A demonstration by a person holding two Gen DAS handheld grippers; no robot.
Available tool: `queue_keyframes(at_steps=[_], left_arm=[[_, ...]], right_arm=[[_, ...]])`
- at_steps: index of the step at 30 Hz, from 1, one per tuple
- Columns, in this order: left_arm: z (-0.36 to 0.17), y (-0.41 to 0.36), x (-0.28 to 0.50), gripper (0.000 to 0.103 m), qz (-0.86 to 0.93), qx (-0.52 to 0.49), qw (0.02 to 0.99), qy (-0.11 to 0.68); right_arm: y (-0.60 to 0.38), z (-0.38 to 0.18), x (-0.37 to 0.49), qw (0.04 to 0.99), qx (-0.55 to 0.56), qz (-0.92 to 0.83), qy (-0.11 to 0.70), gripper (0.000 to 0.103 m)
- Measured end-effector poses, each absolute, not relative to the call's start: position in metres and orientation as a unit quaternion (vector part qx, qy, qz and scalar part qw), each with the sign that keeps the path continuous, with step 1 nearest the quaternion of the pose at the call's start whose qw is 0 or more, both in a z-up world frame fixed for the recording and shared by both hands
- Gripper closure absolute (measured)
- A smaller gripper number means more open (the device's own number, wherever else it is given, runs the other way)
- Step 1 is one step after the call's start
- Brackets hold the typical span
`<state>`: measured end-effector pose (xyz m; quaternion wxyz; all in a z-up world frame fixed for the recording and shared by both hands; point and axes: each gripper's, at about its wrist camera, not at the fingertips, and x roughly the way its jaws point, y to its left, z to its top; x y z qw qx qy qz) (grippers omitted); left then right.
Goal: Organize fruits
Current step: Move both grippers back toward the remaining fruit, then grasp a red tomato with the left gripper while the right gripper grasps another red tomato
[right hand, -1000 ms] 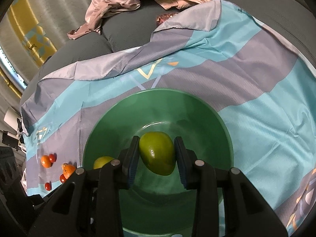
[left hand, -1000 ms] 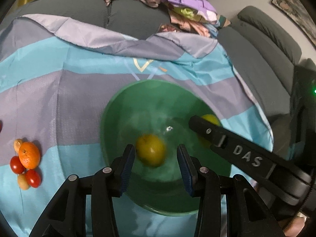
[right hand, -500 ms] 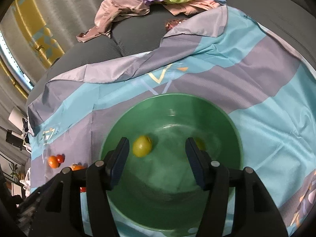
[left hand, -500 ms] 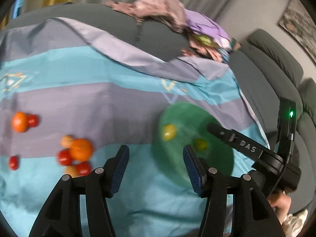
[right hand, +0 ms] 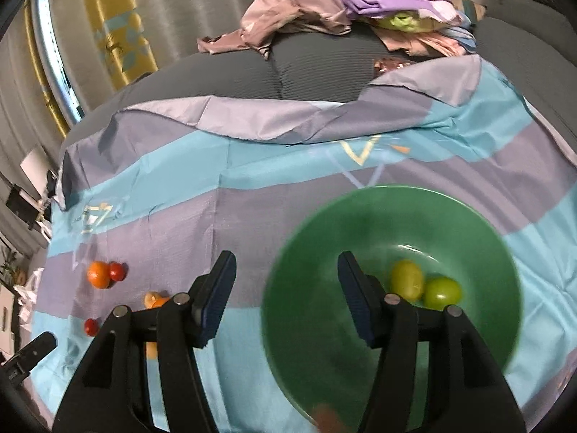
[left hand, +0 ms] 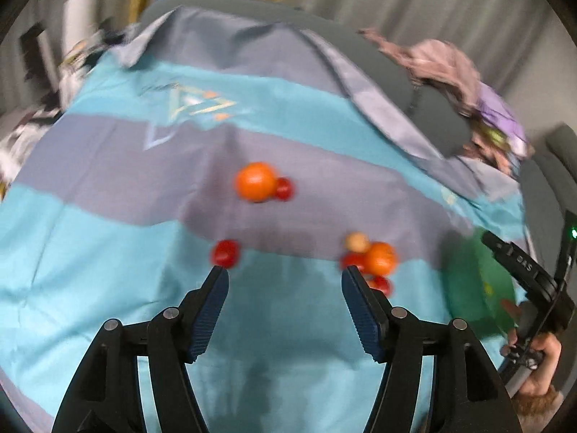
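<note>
My left gripper (left hand: 284, 277) hangs over the striped cloth with its jaws opening and nothing between them. Just past its fingertips lie a red tomato (left hand: 225, 252) on the left and a cluster on the right: an orange (left hand: 379, 258), a pale small fruit (left hand: 356, 241) and red tomatoes (left hand: 382, 285). Farther off sit another orange (left hand: 256, 182) and a tomato (left hand: 283, 188). My right gripper (right hand: 286, 267) is open and empty above the left rim of the green bowl (right hand: 396, 189). Two yellow-green fruits (right hand: 407, 278) (right hand: 441, 292) rest inside it.
The blue and grey cloth (right hand: 252, 180) covers a dark grey sofa (right hand: 306, 72). A heap of clothes (right hand: 360, 11) lies on the backrest. In the left wrist view the bowl (left hand: 468, 288) is at the far right, where a hand (left hand: 537, 357) holds the other tool.
Both grippers opened and both yellow-green fruits now lie in the bowl. The left gripper swung left from the bowl to the loose oranges and tomatoes. The right gripper shifted left over the bowl's rim.
</note>
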<state>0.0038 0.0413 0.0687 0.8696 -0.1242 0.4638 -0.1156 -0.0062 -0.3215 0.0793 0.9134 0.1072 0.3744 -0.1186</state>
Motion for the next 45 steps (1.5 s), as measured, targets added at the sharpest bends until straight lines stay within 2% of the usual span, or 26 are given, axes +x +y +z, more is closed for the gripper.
queue_keyframes(at_steps=[5,14,27,33,35,38,41,45], left_arm=[[0.056,0.055,0.012,0.038,-0.114,-0.147,0.859,0.477],[0.050,0.069,0.018,0.038,-0.093,-0.149,0.861,0.477],[0.047,0.075,0.025,0.038,-0.082,-0.152,0.855,0.490],[0.044,0.077,0.032,0.038,-0.080,-0.160,0.851,0.493],[0.042,0.075,0.037,0.038,-0.084,-0.160,0.850,0.495],[0.037,0.072,0.044,0.038,-0.087,-0.159,0.847,0.500],[0.030,0.067,0.051,0.038,-0.083,-0.152,0.844,0.507],[0.025,0.059,0.053,0.042,-0.090,-0.138,0.844,0.510]], right_arm=[[-0.308,0.057,0.014,0.903,0.066,-0.130,0.405,0.044],[-0.297,0.053,0.013,0.900,-0.016,-0.178,0.398,0.044],[-0.239,0.067,-0.001,0.920,-0.070,-0.077,0.379,0.044],[-0.228,0.100,-0.013,0.932,-0.010,-0.009,0.363,0.044],[-0.216,0.108,-0.012,0.926,0.011,0.031,0.377,0.039],[-0.202,0.106,0.000,0.905,0.056,0.075,0.414,0.041],[-0.179,0.090,0.020,0.881,0.043,0.078,0.464,0.045],[-0.156,0.061,0.033,0.860,0.026,0.082,0.502,0.061]])
